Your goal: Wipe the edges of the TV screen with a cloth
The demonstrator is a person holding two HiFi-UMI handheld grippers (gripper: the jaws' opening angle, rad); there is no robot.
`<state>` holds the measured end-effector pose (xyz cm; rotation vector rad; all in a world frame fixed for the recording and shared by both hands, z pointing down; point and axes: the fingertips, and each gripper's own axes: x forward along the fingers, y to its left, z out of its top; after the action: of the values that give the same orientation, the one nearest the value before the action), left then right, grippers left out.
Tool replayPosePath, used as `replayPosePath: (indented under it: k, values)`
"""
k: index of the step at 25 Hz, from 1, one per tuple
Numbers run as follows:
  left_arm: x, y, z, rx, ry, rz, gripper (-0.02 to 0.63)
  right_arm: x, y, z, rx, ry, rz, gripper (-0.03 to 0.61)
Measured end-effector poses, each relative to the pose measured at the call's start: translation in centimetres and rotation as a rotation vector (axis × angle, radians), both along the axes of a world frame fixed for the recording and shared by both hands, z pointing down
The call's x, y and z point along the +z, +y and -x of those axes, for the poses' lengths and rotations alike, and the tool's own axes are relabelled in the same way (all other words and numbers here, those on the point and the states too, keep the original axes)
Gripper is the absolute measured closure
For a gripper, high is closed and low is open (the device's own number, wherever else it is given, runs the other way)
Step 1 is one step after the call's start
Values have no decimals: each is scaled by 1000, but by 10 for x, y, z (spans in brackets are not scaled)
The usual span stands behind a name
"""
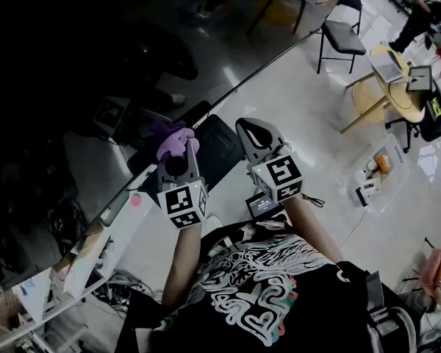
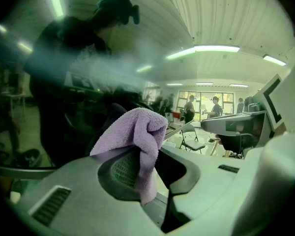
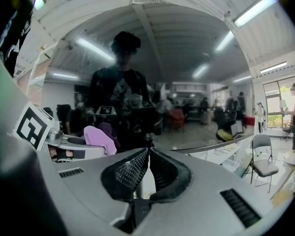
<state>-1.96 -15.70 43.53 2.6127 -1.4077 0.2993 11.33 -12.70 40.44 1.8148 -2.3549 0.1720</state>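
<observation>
Two grippers up in front of the TV screen [image 1: 73, 65], which is the big dark glossy panel filling the left of the head view. Its edge [image 1: 228, 90] runs diagonally from top right down to bottom left.

Left gripper [image 1: 178, 153] is clamped on the cloth [image 1: 173, 138], a purple fuzzy one. It's bunched up and sticks out past the jaw tips, right by the screen, a bit in from the edge. Can't tell if it's actually touching the glass tbh. In the left gripper view the cloth [image 2: 137, 136] is pinched between the jaws, w/ one fold standing up and another hanging down in front of the left gripper [image 2: 155, 154]. Behind it the TV screen [image 2: 64, 82] shows a dark reflection of the person.

Right gripper [image 1: 250, 132] sits just beside the left one, on the floor side of the edge. It's clenched w/ nothing in it. In the right gripper view the tips of the right gripper [image 3: 147, 154] meet, w/ only a gap lower down btwn the pads. That view also catches the cloth [image 3: 99, 139] off to the left and the person's reflection in the TV screen [image 3: 162, 82].

Other stuff: both marker cubes [image 1: 184, 204] face the head cam, the person wears a black printed shirt [image 1: 264, 293], and a chair [image 1: 342, 35] and a round table [image 1: 397, 101] w/ a laptop stand well apart on the shiny floor.
</observation>
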Motion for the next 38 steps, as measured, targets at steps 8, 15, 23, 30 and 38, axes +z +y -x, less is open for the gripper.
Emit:
replayPosePath:
  k: [8,15,23,30,38]
  values:
    - [-3,-3,-19,-9,-3,-3,528,-5,-11,-11,-35,-12,0,545]
    - [-7,-8,-46,-18,-10,-4,528,-5,-23,-36,-61,-11,-2,545]
    - [-9,-19,-87,-23,-21,5,528,-7,-41,-74,-81,-23,2,545]
    - [-8,-23,-100,-25,-20,12,528,-6,-42,-87,-83,-37,5,545]
    - [-9,-29,-103,-36,-12,12,528,-8,-40,-96,-79,-43,3,545]
